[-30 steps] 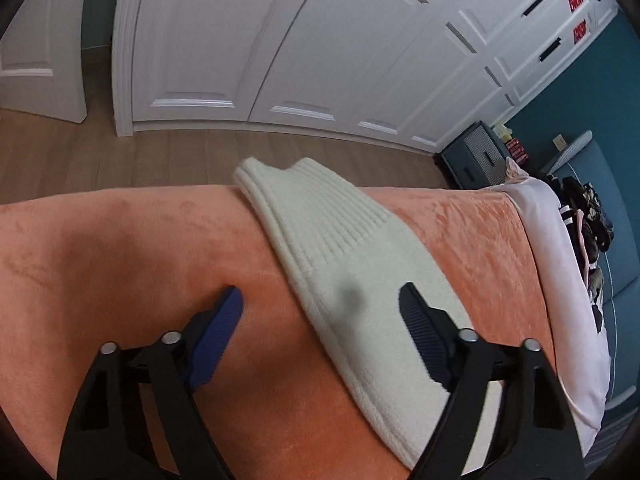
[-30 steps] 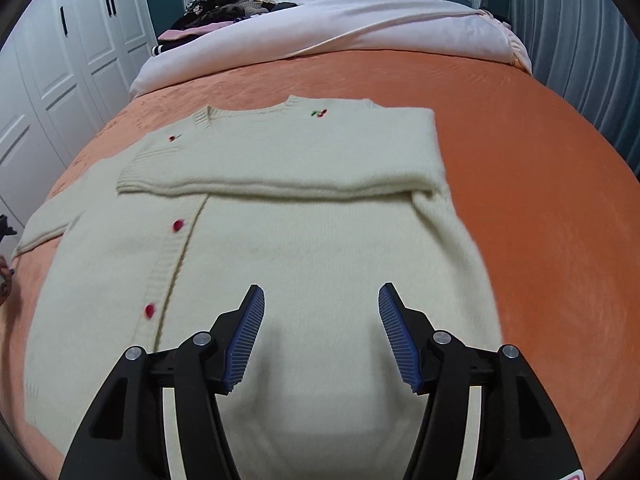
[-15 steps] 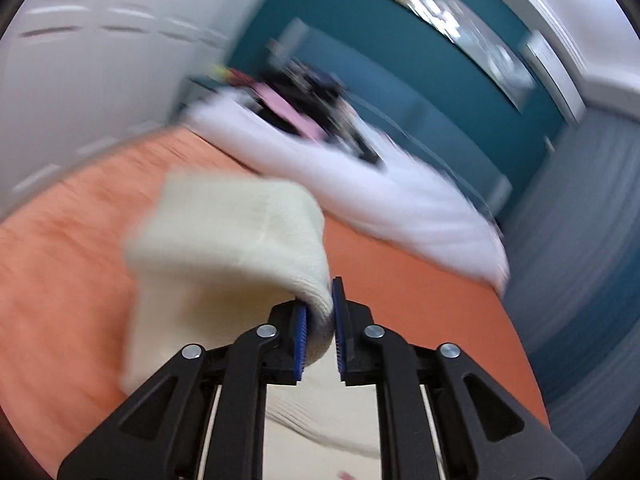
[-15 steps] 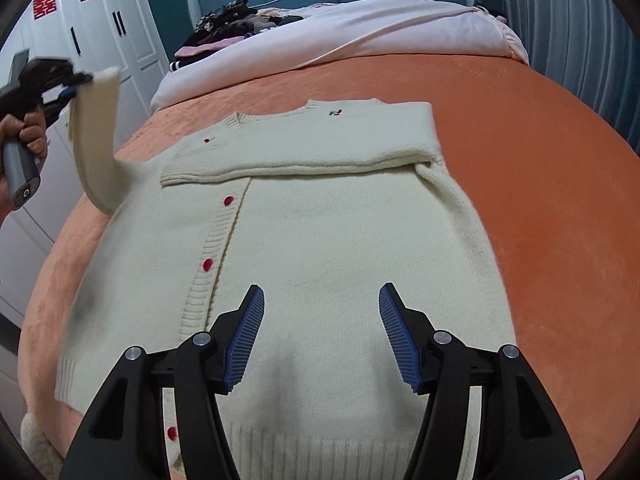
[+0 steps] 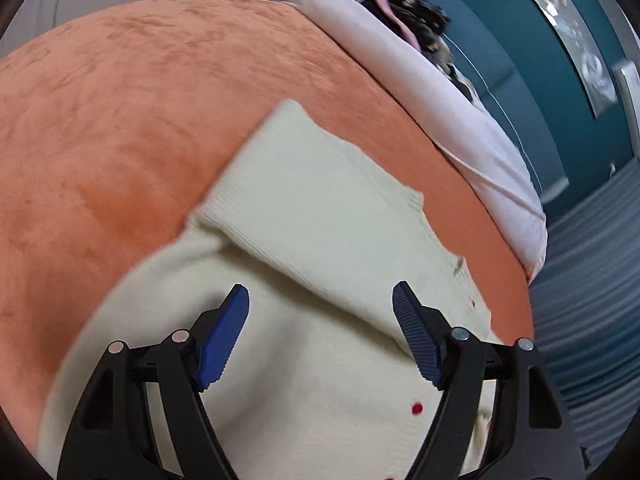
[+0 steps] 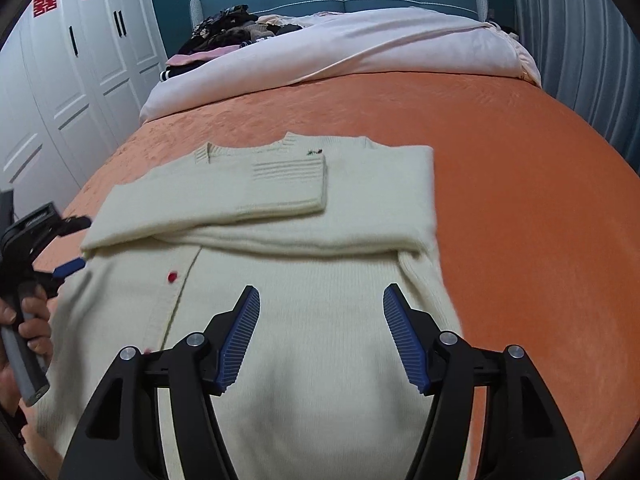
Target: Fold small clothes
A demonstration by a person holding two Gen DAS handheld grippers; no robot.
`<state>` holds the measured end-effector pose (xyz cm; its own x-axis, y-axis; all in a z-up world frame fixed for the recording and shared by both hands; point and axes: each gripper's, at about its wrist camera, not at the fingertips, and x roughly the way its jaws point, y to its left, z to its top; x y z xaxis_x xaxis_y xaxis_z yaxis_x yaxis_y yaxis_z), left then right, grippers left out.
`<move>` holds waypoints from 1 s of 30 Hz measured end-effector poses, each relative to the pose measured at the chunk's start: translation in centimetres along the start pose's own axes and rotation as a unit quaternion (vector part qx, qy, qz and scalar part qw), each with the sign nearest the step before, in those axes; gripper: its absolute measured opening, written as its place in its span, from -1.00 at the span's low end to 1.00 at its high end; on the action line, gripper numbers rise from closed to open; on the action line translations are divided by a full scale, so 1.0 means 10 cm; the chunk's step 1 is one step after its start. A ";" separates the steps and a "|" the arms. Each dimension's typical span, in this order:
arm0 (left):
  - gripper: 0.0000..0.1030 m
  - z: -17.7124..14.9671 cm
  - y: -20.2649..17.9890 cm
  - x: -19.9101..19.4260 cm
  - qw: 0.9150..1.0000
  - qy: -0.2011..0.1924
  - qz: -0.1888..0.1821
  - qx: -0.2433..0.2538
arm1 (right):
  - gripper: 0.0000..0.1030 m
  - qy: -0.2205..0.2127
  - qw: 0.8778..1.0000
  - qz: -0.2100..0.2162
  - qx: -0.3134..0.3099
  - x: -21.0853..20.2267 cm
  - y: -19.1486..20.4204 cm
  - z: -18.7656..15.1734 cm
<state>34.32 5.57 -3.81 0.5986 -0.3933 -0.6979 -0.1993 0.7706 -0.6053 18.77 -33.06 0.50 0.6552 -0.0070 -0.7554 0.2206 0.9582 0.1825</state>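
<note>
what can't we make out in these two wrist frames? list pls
- Cardigan hem: right wrist view, hidden behind the right gripper and cut by the bottom edge.
- Chest embroidery: right wrist view, too small to identify.
- Dark clothes pile: left wrist view, motion-blurred; single items unreadable.
- Left gripper: right wrist view, cut by the left edge, only one finger clear.
- Lower buttons: left wrist view, partly behind the fingers.
</note>
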 end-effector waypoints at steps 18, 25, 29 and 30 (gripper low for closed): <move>-0.78 0.22 0.45 0.32 0.999 -0.011 0.009 -0.042 | -0.90 0.047 0.996 0.032 0.074 1.09 -0.01 0.34; -0.57 0.23 0.39 0.18 1.000 -0.004 0.004 -0.013 | -0.59 0.005 0.996 0.021 0.089 0.45 -0.15 0.23; 0.59 0.11 0.52 -0.38 1.000 -0.004 0.010 0.023 | 0.14 0.002 0.998 -0.004 0.062 -0.31 -0.43 -0.36; 0.61 0.03 0.58 -0.55 0.999 -0.005 0.017 0.043 | 0.19 0.013 0.998 -0.015 0.054 -0.48 -0.51 -0.57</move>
<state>30.07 12.32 -3.35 0.6005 -0.3605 -0.7137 -0.1531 0.8242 -0.5452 10.35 -36.30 -0.38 0.6285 -0.0259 -0.7774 0.3172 0.9211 0.2258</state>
